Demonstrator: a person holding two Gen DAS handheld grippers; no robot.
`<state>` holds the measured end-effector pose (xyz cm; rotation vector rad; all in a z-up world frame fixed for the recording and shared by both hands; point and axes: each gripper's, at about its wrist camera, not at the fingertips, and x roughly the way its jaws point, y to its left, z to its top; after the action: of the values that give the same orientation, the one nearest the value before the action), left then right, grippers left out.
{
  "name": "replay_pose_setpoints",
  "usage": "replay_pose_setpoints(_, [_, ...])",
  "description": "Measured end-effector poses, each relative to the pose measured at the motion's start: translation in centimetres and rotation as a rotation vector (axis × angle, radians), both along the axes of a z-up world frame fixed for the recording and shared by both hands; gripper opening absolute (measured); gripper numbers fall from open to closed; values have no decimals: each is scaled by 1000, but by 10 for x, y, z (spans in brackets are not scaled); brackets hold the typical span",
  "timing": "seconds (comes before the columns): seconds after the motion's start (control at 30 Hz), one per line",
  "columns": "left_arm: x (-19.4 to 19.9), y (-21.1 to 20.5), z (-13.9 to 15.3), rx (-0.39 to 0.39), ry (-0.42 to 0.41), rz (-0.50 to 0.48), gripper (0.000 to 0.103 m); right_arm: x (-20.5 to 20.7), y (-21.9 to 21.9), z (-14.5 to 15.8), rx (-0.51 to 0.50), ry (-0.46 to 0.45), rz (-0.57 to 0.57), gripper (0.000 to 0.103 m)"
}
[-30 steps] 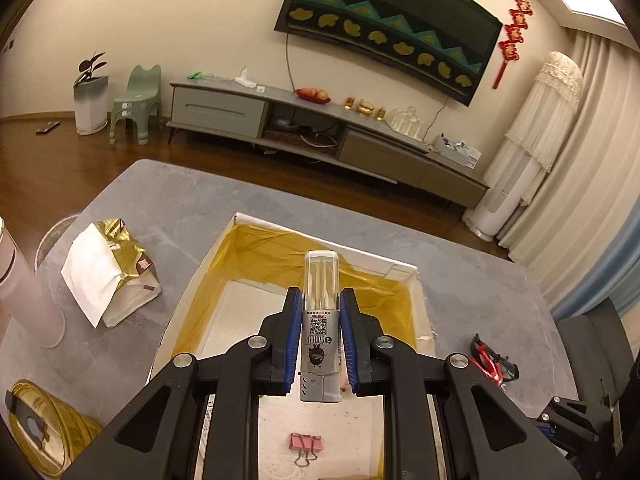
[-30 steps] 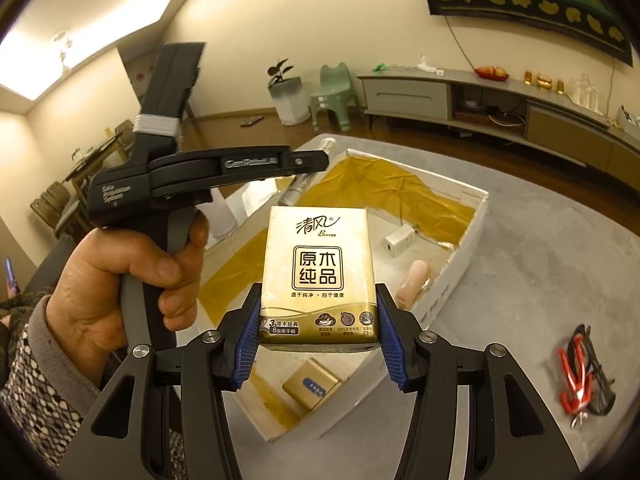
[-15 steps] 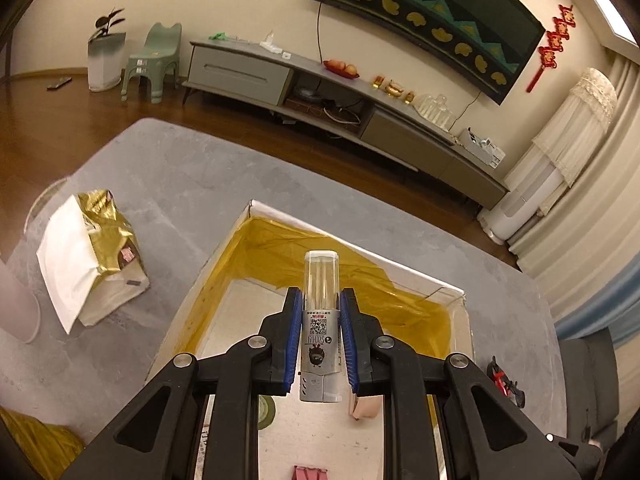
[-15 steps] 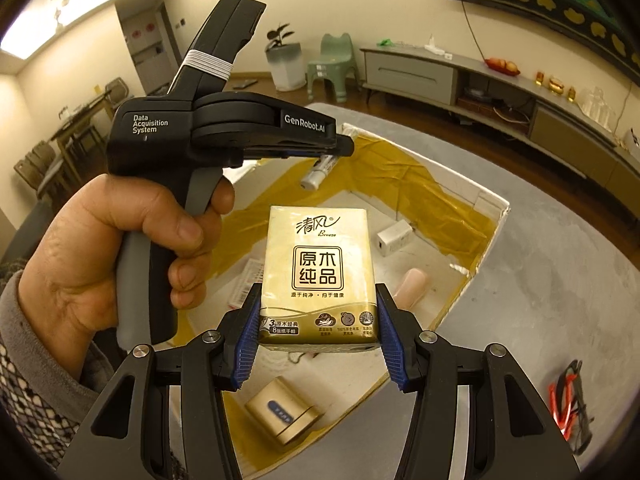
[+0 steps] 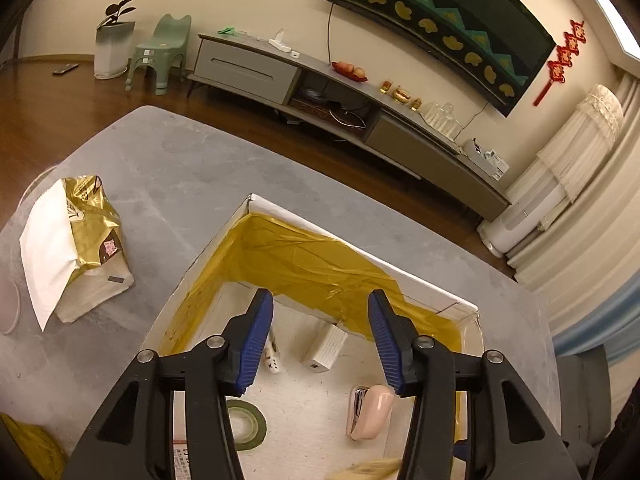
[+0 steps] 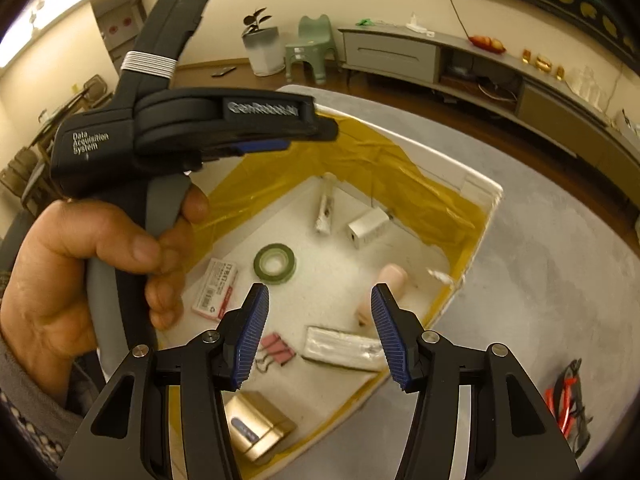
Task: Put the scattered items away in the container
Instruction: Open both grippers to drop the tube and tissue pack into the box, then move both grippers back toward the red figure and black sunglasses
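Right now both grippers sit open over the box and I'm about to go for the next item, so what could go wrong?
The two grippers are close: the left gripper hangs over the box, so they may collide on withdrawal. The red pliers lie near the table's edge; a clumsy grab might push them off.

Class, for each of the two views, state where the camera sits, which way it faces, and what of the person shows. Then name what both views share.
Left wrist: on the left gripper, facing down into the box; only its open fingers show.
Right wrist: on the right gripper, over the box's near corner; open fingers, and the hand holding the left gripper.
Shared: green tape roll, white adapter.
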<state>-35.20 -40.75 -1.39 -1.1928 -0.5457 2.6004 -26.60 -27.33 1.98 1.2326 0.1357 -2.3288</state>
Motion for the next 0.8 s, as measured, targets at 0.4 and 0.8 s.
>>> replay_pose_setpoints(0.4, [16, -1, 25, 22, 34, -21, 51, 66, 49, 27, -210, 33, 26, 55])
replay_pose_setpoints(0.8, [62, 45, 56, -138, 115, -109, 51, 101, 65, 29, -301, 32, 21, 44])
